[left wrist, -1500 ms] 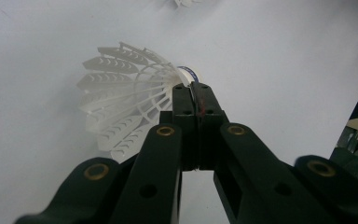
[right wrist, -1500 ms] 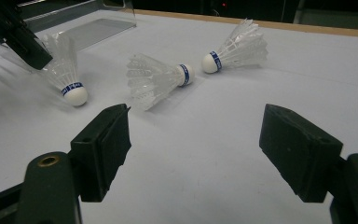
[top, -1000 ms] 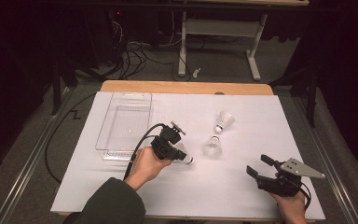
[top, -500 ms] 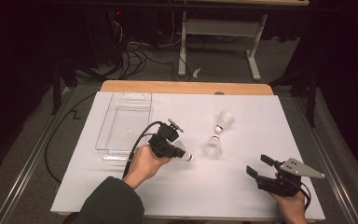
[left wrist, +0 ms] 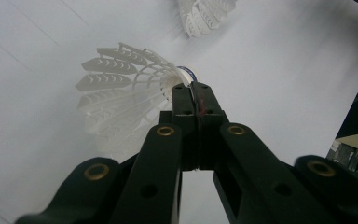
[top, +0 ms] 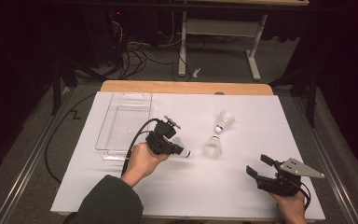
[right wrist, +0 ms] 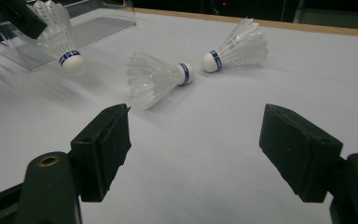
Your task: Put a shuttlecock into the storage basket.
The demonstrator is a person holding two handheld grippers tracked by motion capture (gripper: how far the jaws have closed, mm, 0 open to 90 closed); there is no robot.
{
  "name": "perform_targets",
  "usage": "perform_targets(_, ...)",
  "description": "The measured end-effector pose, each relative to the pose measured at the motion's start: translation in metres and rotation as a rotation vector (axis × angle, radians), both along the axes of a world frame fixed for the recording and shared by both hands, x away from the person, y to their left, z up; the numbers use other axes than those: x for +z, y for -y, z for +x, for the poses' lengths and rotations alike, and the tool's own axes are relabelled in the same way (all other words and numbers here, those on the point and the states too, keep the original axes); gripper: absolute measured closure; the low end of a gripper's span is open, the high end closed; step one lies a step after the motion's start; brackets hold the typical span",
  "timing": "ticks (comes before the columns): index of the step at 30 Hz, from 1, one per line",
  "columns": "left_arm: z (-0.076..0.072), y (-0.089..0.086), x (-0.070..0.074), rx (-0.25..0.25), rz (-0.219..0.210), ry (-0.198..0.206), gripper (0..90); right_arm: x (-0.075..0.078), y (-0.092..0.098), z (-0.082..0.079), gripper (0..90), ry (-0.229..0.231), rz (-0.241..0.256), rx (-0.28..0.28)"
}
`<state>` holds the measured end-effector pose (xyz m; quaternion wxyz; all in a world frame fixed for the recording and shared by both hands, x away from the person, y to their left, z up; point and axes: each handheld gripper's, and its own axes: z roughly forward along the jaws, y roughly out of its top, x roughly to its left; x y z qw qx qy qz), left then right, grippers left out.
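- The left hand-held gripper (top: 179, 150) is clamped on a shuttlecock (top: 181, 148) by its feather skirt, cork end pointing right, just beside the clear plastic tray (top: 121, 122).
- It seems lifted off the white counter (top: 168, 191), though that is hard to judge.
- The right hand-held gripper (top: 257, 167) rests near the front edge, jaws wide apart.
- Two more shuttlecocks (top: 212, 146) (top: 224, 121) lie between them.

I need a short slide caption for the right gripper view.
Open right gripper faces two shuttlecocks lying on the white table.
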<state>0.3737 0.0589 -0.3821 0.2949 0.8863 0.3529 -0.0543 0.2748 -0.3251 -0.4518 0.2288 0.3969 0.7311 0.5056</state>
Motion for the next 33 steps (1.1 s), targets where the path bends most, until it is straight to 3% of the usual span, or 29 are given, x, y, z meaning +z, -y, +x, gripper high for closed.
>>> perform_targets(9,0.003,-0.003,0.006,0.007,0.004,0.014,90.0,0.000,0.000,0.000,24.9,0.001,0.001,0.002)
perform_targets(12,0.003,-0.003,0.008,0.017,0.021,0.037,90.0,0.000,0.000,0.000,25.0,0.001,0.001,0.001)
perform_targets(24,0.005,-0.008,0.022,0.018,0.005,0.056,90.0,0.000,0.000,0.000,24.9,0.001,0.001,0.001)
perform_targets(33,0.010,-0.017,0.028,0.046,-0.005,0.058,90.0,0.000,0.000,0.000,25.0,0.001,0.000,0.002)
